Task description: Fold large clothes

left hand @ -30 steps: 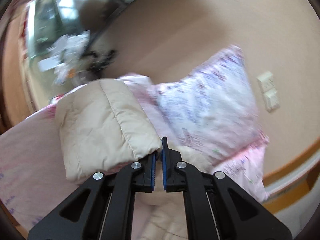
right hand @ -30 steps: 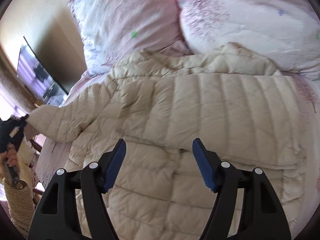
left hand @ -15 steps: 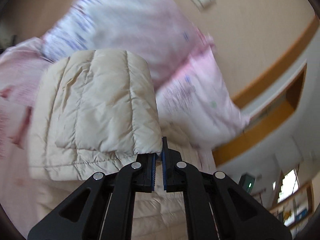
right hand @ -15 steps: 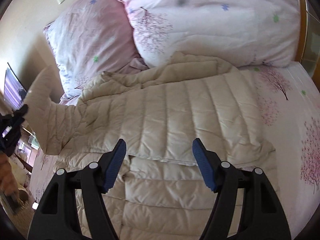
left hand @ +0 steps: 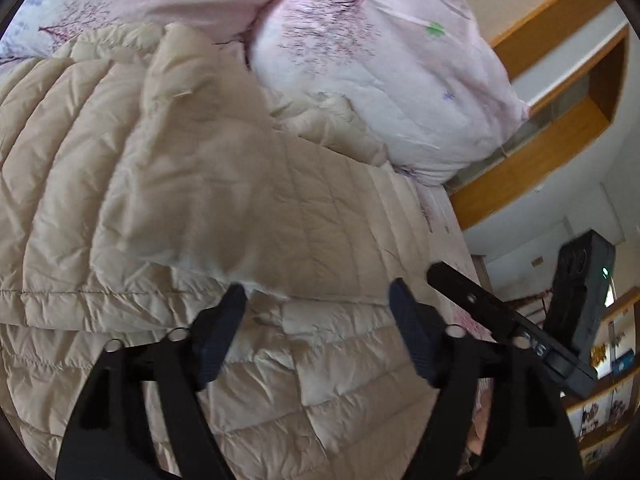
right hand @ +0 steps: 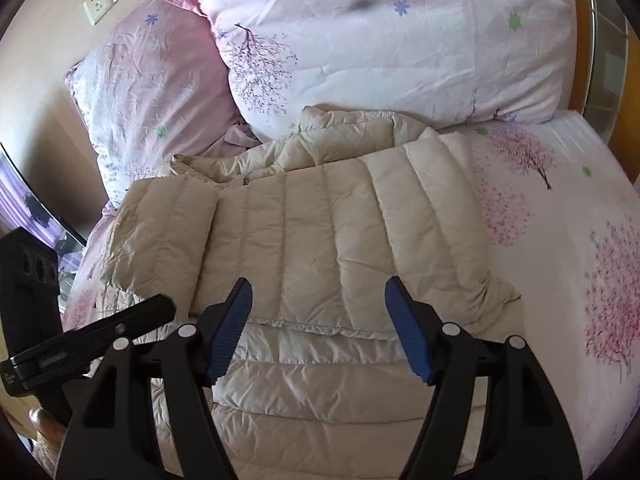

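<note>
A cream quilted down jacket point(right hand: 340, 232) is spread over the bed with its body folded across. One sleeve point(left hand: 224, 184) has been laid over the jacket's body point(left hand: 72, 168) and looks blurred just beyond my left gripper point(left hand: 316, 300). The left jaws are opening, and their pads stand apart from the sleeve's cuff. In the right wrist view the same sleeve point(right hand: 160, 232) lies flat at the jacket's left side. My right gripper point(right hand: 318, 304) hovers open above the folded edge, with nothing between its pads.
Two pink floral pillows point(right hand: 380, 40) point(right hand: 152, 92) lean on the wall behind the jacket. Floral bed sheet point(right hand: 560, 220) lies to the right. A wall socket point(right hand: 96, 8) is at upper left, and a wooden ledge point(left hand: 540, 152) runs past the bed.
My left gripper swung across with the sleeve pinched in it, then let go; its jaws now stand wide and the sleeve lies on the jacket. The right gripper shifted slightly, still open.
</note>
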{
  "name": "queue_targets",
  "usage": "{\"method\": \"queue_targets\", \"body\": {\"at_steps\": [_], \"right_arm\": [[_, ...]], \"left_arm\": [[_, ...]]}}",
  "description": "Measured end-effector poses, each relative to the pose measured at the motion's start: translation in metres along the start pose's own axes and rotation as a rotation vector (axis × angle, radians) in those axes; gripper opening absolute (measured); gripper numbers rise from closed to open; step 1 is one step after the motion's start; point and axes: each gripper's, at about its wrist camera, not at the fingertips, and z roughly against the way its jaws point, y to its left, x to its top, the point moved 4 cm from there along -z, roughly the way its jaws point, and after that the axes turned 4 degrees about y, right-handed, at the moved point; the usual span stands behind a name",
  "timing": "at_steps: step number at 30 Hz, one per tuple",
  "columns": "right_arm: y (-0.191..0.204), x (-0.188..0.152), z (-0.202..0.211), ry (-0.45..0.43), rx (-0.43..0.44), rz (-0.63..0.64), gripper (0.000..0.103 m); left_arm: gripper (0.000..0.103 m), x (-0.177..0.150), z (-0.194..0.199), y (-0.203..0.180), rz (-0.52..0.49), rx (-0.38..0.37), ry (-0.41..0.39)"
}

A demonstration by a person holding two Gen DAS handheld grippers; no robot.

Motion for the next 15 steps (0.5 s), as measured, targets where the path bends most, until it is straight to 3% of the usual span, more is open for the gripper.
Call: {"method": "queue_targets", "body": {"at_steps": [5, 8, 10, 15], "right_arm": [[0.025, 0.000, 0.003, -0.007, 0.051, 0.086, 0.069], [0.056, -0.005, -0.002, 0.003, 0.093, 0.188, 0.069], [0.084, -0.012, -0.008, -0.016, 0.057, 0.301, 0.068], [0.144, -0.027, -0.020, -0.074, -0.053, 0.551, 0.067]], "left_arm": [[0.086, -0.013, 0.044, -0.001, -0.067, -0.069, -0.001], [0.086, -0.020, 0.076, 0.018, -0.060, -0.030, -0.038], [0.086, -0.026, 0.097, 0.039, -0.045, 0.055, -0.073], [0.086, -0.055, 0.133, 0.084, -0.083, 0.354, -0.105]]}}
